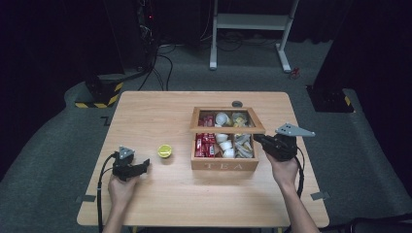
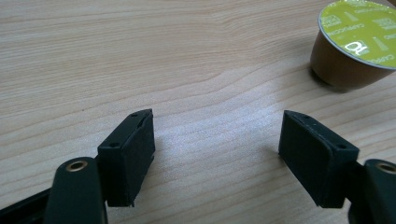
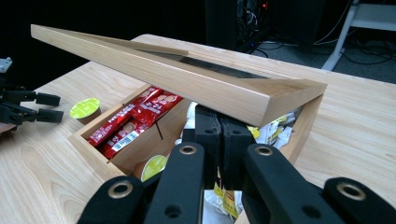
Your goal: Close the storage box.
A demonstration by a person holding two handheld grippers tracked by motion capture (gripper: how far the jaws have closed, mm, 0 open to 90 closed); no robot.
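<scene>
A wooden tea box stands right of the table's middle, its glass-paned lid partly raised. It holds red sachets, white pods and paper packets, and a green-topped capsule. My right gripper is at the box's right side, jaws shut together, and their tips sit right under the lid's front edge. A brown capsule with a lime-green foil top stands on the table left of the box. My left gripper stands open just short of that capsule, with bare wood between its jaws.
A small dark disc lies on the table behind the box. Grey tape patches mark the table's front corners. Beyond the table's far edge are cables and a white stand's legs on the floor.
</scene>
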